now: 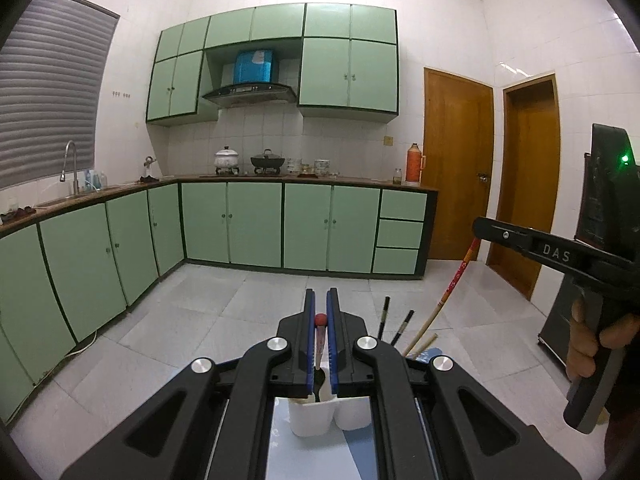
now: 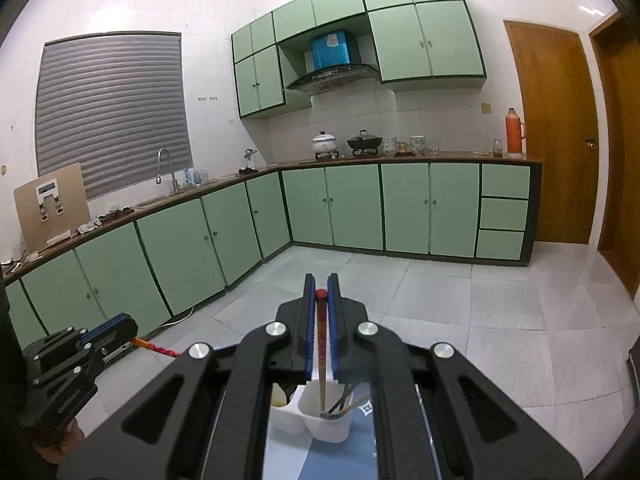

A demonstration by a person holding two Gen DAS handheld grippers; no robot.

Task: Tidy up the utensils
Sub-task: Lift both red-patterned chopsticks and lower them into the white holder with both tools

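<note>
Left hand-held gripper (image 1: 320, 312): blue pads clamped on a red-tipped spoon (image 1: 319, 344), whose dark bowl hangs in the left compartment of a white holder (image 1: 310, 420) directly below. Right hand-held gripper (image 2: 321, 296): pads clamped on a red-topped chopstick (image 2: 321, 340), held near upright, its lower end inside the holder's right compartment (image 2: 330, 426). That compartment also contains two dark chopsticks (image 1: 396, 322) and a pale one (image 1: 420, 342), all leaning. Holder stands on a pale blue surface (image 2: 288, 456). Green cabinets (image 1: 256, 224) line the far walls. Both utensils are gripped near their top ends.
</note>
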